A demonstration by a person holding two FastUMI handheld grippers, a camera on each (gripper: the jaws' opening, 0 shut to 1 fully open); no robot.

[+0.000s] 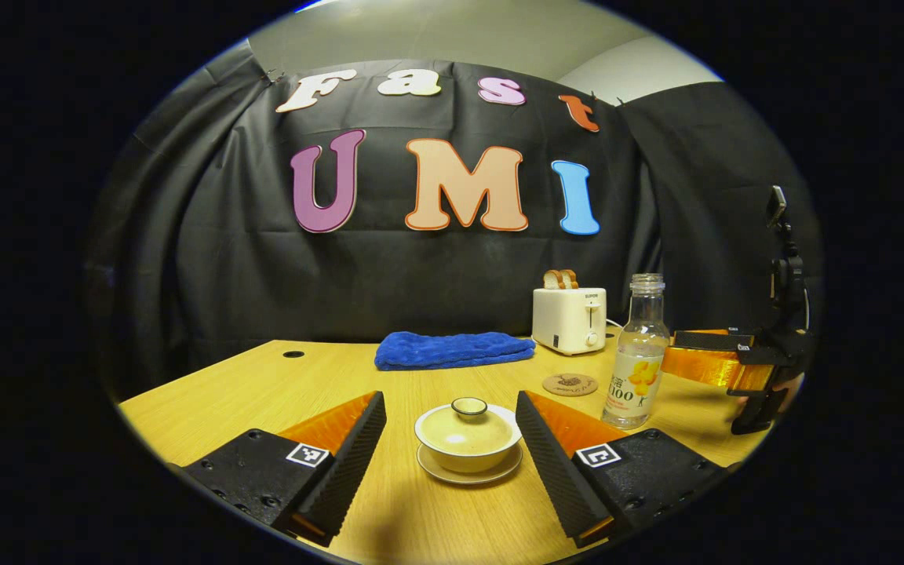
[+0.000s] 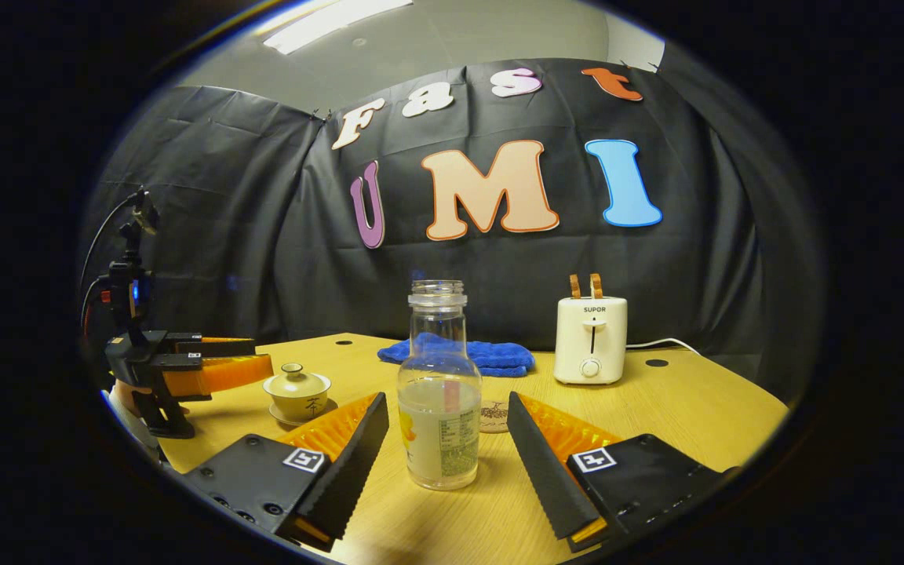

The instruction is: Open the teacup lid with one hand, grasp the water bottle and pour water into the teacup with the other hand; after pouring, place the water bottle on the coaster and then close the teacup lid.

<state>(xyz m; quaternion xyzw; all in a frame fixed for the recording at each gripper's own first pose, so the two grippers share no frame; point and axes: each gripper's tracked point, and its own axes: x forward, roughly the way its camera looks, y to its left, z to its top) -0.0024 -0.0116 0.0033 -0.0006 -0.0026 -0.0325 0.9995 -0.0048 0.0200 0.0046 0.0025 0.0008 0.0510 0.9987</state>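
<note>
Teacup: the teacup (image 1: 468, 439) stands upright on its saucer (image 1: 469, 471) near the front edge of the wooden counter (image 1: 224, 400), between the two fingers of the left gripper (image 1: 452, 447) and a little ahead of them, not touched.
Teacup lid: the lid (image 1: 468, 426) sits on the cup, its small round knob pointing straight up.
Water bottle: the water bottle (image 2: 439, 392) stands upright, long axis vertical, open mouth up and no cap on it. It is partly filled with clear liquid. It stands between the fingers of the right gripper (image 2: 446, 447), with a gap on each side.
Coaster: the round coaster (image 1: 570, 384) lies flat behind the bottle; in the right gripper view the bottle hides most of it.
Left jaws: wide apart, holding nothing.
Right jaws: wide apart, holding nothing.
Other things: a folded blue cloth (image 1: 452, 349) lies further back on the counter, and a white toaster (image 2: 591, 340) with two slices of bread stands to the right of it.
Hard to see: the hands that hold the grippers are almost fully hidden. The marks on the cup and on the bottle label are too small to make out.
</note>
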